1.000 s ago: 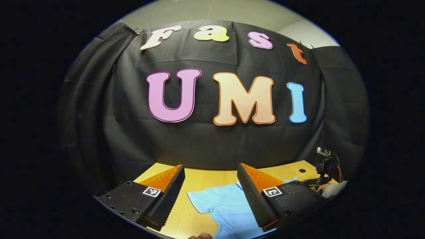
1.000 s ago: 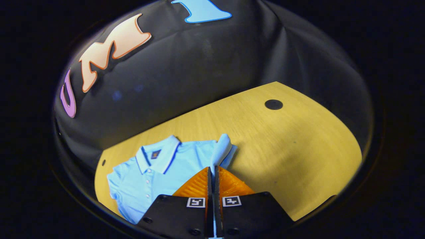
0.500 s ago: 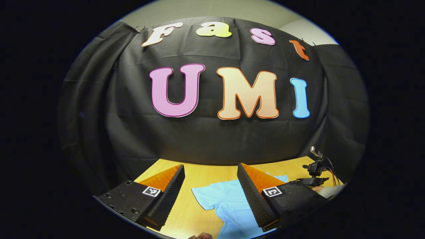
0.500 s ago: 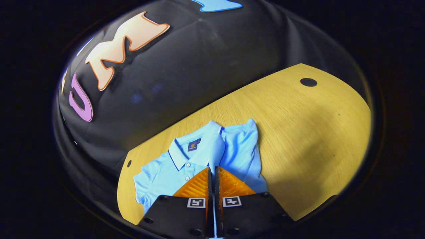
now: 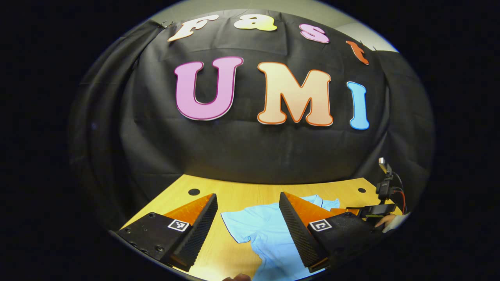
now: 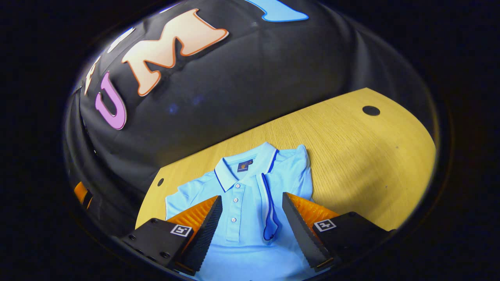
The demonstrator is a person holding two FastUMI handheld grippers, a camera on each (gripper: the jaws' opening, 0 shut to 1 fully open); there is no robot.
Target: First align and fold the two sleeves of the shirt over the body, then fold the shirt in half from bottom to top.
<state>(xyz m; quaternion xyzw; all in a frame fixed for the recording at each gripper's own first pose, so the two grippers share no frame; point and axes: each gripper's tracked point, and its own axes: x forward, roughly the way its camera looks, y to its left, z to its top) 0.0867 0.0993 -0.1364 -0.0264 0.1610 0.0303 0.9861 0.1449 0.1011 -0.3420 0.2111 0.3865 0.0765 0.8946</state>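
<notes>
A light blue polo shirt [image 6: 242, 210] lies flat on the wooden table [image 6: 351, 156], collar toward the booth wall. Its right sleeve [image 6: 269, 210] is folded over the body, its dark-edged cuff lying next to the button placket. My right gripper [image 6: 252, 226] hangs open just above the shirt's chest, nothing between its fingers. The shirt's left sleeve [image 5: 238, 224] is spread out flat on the table in the left gripper view. My left gripper [image 5: 248, 230] is open above that sleeve, holding nothing. The right gripper [image 5: 375, 212] and the hand holding it appear at the far right there.
The table has round dark holes [image 6: 371, 111] near its far corners, another hole [image 5: 193, 192] at the far left. The black booth wall [image 5: 250, 152] stands right behind the table's far edge. Bare wood [image 6: 363, 187] stretches to the shirt's right.
My right gripper carried the right sleeve over the shirt's body, then opened and let it go. The left gripper stayed open and tilted slightly downward.
</notes>
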